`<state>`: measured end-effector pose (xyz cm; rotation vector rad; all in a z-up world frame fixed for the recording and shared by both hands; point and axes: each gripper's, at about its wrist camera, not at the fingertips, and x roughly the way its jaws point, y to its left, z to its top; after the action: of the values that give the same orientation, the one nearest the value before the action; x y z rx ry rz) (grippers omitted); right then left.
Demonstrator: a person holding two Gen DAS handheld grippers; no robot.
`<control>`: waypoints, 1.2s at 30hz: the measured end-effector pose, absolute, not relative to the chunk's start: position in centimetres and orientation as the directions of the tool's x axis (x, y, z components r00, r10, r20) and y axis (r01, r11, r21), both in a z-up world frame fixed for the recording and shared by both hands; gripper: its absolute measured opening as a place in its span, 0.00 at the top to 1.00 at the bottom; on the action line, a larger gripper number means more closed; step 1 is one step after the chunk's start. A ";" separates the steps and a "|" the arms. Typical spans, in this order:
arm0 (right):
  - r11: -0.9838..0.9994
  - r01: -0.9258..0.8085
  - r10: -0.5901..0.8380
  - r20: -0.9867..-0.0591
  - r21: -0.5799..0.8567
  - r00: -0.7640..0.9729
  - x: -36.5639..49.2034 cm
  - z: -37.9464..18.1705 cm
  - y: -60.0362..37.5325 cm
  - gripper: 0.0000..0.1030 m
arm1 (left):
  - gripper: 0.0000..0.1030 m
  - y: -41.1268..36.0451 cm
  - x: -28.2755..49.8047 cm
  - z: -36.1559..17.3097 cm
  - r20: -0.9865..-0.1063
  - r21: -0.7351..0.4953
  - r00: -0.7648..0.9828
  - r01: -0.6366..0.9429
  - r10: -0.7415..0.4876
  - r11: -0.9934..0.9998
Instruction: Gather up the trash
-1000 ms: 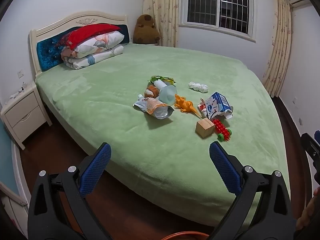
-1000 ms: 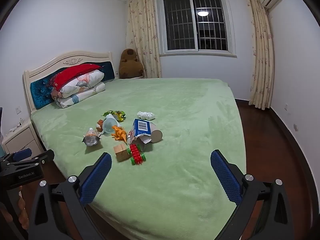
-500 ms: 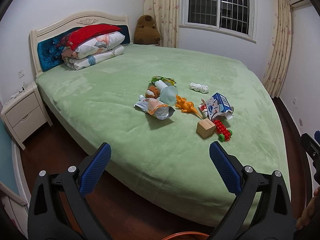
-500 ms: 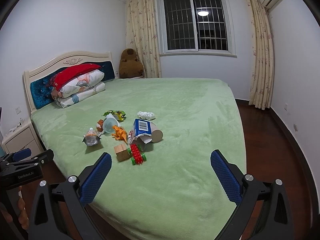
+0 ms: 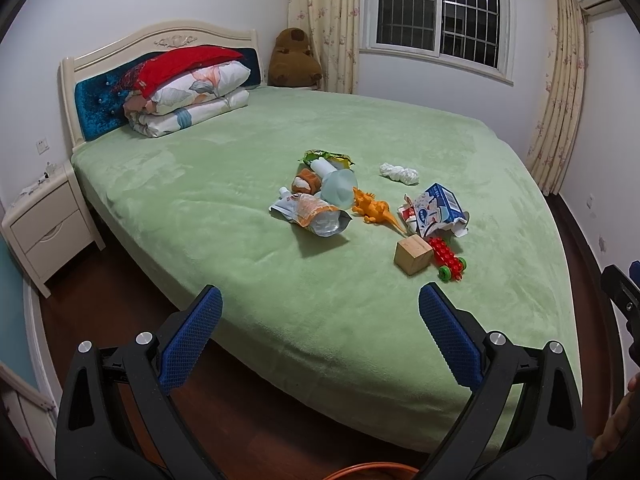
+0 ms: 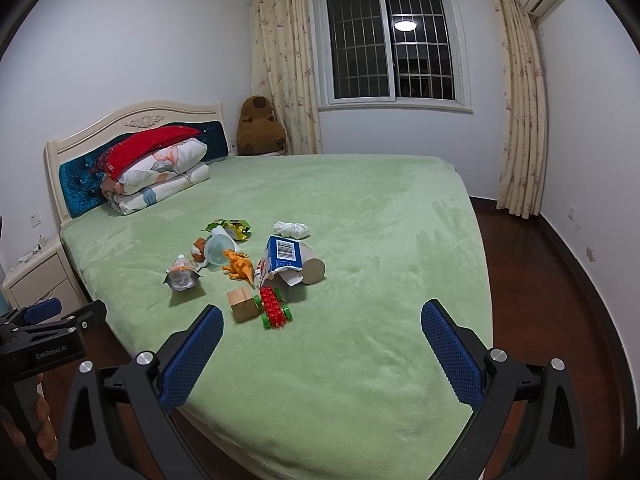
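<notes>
Trash sits in a loose cluster mid-bed, mixed with toys, on the green bed [image 5: 248, 264]. Both your grippers are held off the bed's near edge, above the floor, aimed at the cluster, nothing touching.

Your left gripper [image 5: 320, 312]: fingers [image 5: 190, 332] spread wide, empty. Your right gripper [image 6: 322, 326]: fingers [image 6: 450, 350] spread wide, empty too. Left gripper also shows at the left edge of the right view [image 6: 48, 332], level, off the bed's side.

Trash pieces:
- crushed bottle [image 5: 316, 216] with orange label, lying on its side, nearest your left fingers but well ahead of them
- torn blue-white carton [image 5: 434, 210], flaps ripped open, lying tilted; a cardboard tube [image 6: 312, 270] touches it on the far side in the right view
- green snack wrapper [image 5: 328, 158], crumpled, at the far end of the cluster
- white crumpled tissue [image 5: 398, 173], apart from the rest, beyond the carton
- clear plastic funnel-like piece [image 5: 338, 188] lying on its side between wrapper and bottle

Toys in the mix: orange dinosaur [image 5: 374, 210] between bottle and carton; wooden block [image 5: 412, 256] touching the red toy car [image 5: 446, 258], both closest to the near edge, just ahead of your right gripper's left finger in the right view.

Small brown-white item [image 5: 306, 181] beside the funnel; can't tell what it is.
</notes>
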<state>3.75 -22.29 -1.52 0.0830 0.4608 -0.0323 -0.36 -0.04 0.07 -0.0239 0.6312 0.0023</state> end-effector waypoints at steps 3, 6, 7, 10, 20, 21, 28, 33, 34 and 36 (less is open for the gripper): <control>0.996 0.051 -0.013 -0.446 0.073 0.895 3.7 -1.6 -22.4 0.05 | 0.07 0.1 -0.3 -0.1 -0.590 -0.021 0.808 -0.010 -0.004 1.000; 0.996 0.050 -0.013 -0.446 0.073 0.895 3.7 -1.6 -22.4 0.05 | 0.07 0.1 -0.3 -0.1 -0.591 -0.023 0.807 -0.011 -0.004 1.000; 0.996 0.049 -0.012 -0.445 0.073 0.895 3.7 -1.6 -22.4 0.05 | 0.07 0.1 -0.3 -0.1 -0.592 -0.024 0.806 -0.012 -0.005 1.000; 0.996 0.051 -0.014 -0.446 0.073 0.895 3.8 -1.5 -22.5 0.05 | 0.07 0.2 -0.1 -0.2 -0.595 -0.024 0.804 -0.012 -0.004 1.000; 0.996 0.049 -0.011 -0.447 0.074 0.895 3.7 -1.6 -22.5 0.05 | 0.07 0.4 0.1 -0.5 -0.599 -0.024 0.800 -0.014 -0.003 1.000; 0.996 0.050 -0.012 -0.447 0.073 0.894 3.7 -1.6 -22.5 0.05 | 0.07 0.4 0.0 -0.5 -0.600 -0.025 0.800 -0.012 -0.005 1.000; 0.996 0.051 -0.013 -0.449 0.073 0.894 3.8 -1.7 -22.5 0.05 | 0.07 0.4 0.0 -0.5 -0.600 -0.026 0.800 -0.014 -0.005 1.000; 0.996 0.051 -0.012 -0.450 0.073 0.893 3.9 -1.7 -22.5 0.05 | 0.07 0.4 0.0 -0.5 -0.602 -0.025 0.799 -0.012 -0.006 1.000; 0.996 0.051 -0.012 -0.451 0.074 0.893 3.8 -1.7 -22.5 0.05 | 0.07 0.4 0.0 -0.6 -0.603 -0.024 0.798 -0.011 -0.006 1.000; 0.996 0.050 -0.012 -0.450 0.073 0.893 3.8 -1.7 -22.4 0.05 | 0.07 0.5 0.0 -0.6 -0.603 -0.023 0.798 -0.010 -0.006 1.000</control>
<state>3.82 -22.41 -1.67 0.0834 0.4660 -0.0326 -0.02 0.49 -0.62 -0.0257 0.6476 0.0022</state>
